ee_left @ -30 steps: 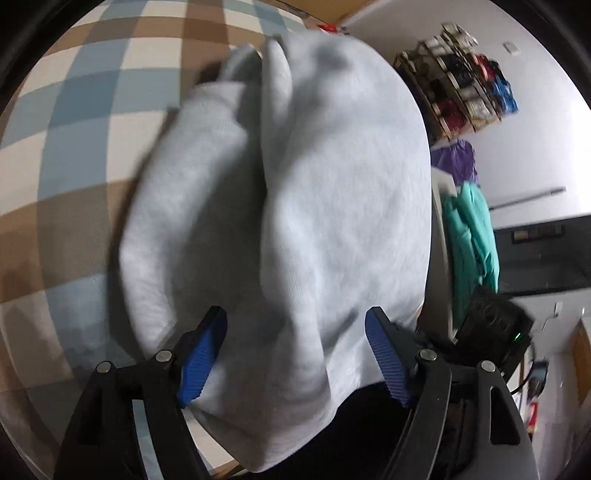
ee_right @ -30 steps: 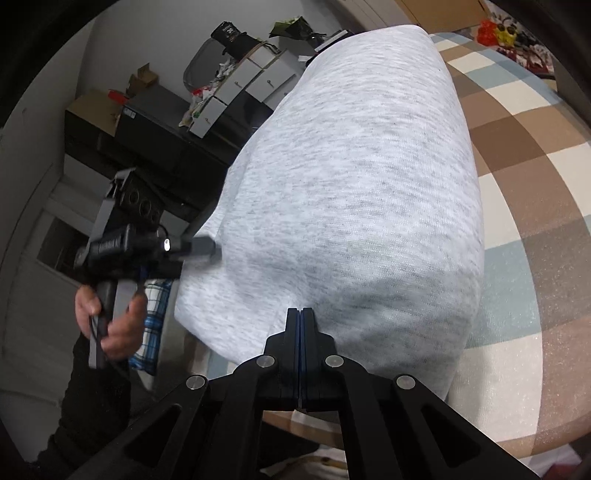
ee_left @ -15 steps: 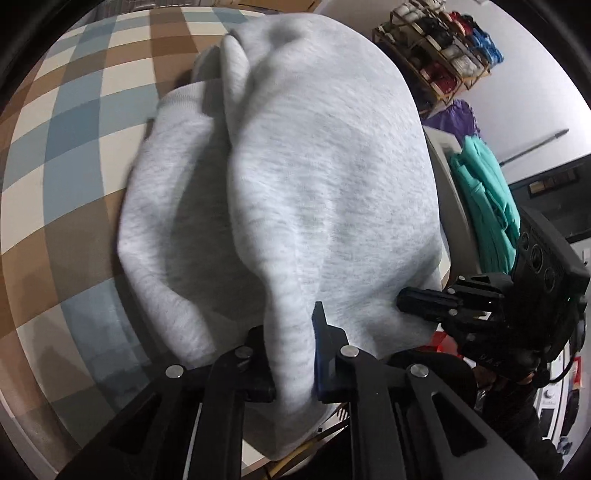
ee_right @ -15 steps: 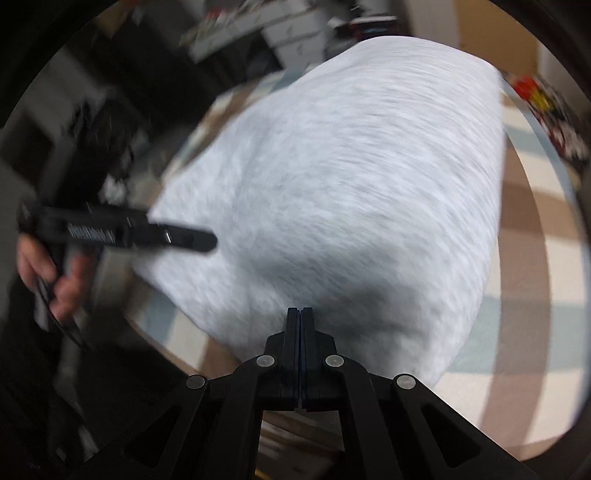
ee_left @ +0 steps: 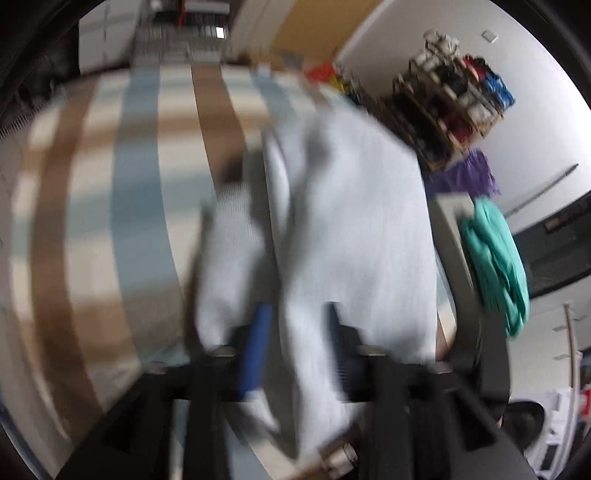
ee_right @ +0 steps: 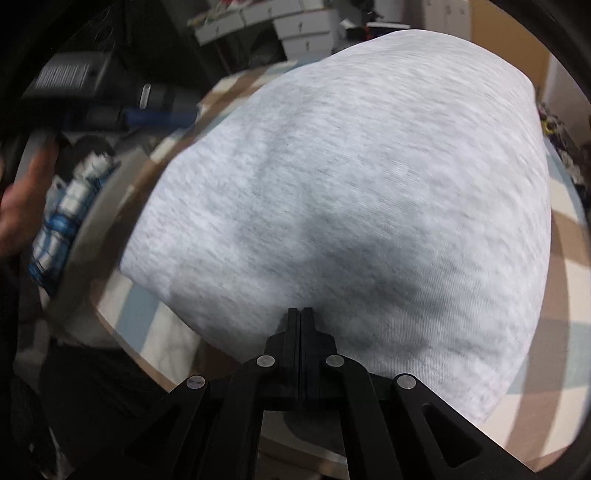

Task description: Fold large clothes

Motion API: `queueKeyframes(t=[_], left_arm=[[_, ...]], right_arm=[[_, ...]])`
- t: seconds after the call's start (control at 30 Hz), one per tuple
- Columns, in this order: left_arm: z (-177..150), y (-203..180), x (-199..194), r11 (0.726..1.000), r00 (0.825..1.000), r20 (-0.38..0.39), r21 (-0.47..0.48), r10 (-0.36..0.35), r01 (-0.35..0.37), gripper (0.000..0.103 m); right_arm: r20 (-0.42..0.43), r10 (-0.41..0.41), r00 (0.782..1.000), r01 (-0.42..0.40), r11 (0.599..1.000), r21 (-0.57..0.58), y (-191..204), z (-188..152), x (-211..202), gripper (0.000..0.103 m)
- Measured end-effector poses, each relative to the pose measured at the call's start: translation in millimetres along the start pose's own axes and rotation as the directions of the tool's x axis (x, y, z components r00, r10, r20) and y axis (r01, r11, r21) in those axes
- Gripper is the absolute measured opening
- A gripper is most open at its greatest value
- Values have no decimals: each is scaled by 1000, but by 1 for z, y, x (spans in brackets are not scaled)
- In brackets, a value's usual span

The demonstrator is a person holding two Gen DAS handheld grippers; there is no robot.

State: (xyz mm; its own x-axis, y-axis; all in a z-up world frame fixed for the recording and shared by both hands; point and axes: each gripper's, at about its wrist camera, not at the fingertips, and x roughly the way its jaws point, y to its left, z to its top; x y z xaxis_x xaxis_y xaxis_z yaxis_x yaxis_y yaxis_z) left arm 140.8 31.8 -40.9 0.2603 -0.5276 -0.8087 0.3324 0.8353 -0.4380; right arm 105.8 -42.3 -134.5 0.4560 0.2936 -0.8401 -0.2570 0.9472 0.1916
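A large light grey garment (ee_right: 369, 184) lies on a table with a blue, brown and cream checked cloth (ee_right: 569, 266). My right gripper (ee_right: 301, 317) is shut on the garment's near edge. In the blurred left wrist view the same garment (ee_left: 351, 221) hangs in folds toward me. My left gripper (ee_left: 295, 332) pinches a fold of it between its blue pads (ee_left: 255, 347). The left gripper and a hand also show at the left of the right wrist view (ee_right: 110, 107).
The checked cloth (ee_left: 110, 221) spreads to the left of the garment. A teal garment (ee_left: 495, 258) hangs at the table's right side, with purple cloth (ee_left: 469, 177) and a shelf rack (ee_left: 454, 107) behind. Boxes (ee_right: 295, 26) stand beyond the table.
My left gripper closed on a fold of the grey garment and has swung quickly, blurring its view. My right gripper stays shut on the garment's edge and has shifted its angle.
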Motion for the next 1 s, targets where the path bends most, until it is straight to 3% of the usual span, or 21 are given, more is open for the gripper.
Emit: queueKeyframes(t=[0.03,0.17,0.33,0.4,0.43,0.5,0.53,0.63,0.73,0.8,1.0], left_arm=[[9,2,-1,1000,1000,17,7,15,-16,64],[60,0,33,999,998,23,-14,50,-50,64],[88,7,82,996,996,-51,-44,75,-77,61],[89,11,95,997,998,-67,-72,15,-20,53],[91,21,92,996,997,-77,-86,-19,12,40],[89,22,98,992,991,-109,-105,-79,67,26],[90,20,95,993,990,-116,-94,-79,68,5],[88,12,82,999,995,-94,-32,-29,26,2],[93,3,73,996,994,-72,43,83,-80,2],[92,-5,68,979,985,-48,124,168,-161,2],[93,-9,69,941,957,-31,198,287,-276,2]], right_arm=[[16,9,1000,-9,1000,15,-2,0,0,0],[35,9,999,-9,1000,9,-5,-8,-4,0],[48,21,999,-21,1000,-9,-6,-33,-13,0],[47,33,998,-33,999,-6,-7,-31,-15,0],[47,37,998,-36,999,-7,-6,-30,-13,0],[44,51,998,-50,999,-13,-12,-32,-18,0],[44,59,997,-59,998,-11,-15,-32,-19,0],[42,76,996,-75,997,-10,-19,-32,-22,0],[40,77,996,-76,997,-15,-21,-32,-24,0],[38,77,996,-76,997,-17,-21,-31,-26,2],[37,74,997,-74,997,-21,-19,-33,-27,3]])
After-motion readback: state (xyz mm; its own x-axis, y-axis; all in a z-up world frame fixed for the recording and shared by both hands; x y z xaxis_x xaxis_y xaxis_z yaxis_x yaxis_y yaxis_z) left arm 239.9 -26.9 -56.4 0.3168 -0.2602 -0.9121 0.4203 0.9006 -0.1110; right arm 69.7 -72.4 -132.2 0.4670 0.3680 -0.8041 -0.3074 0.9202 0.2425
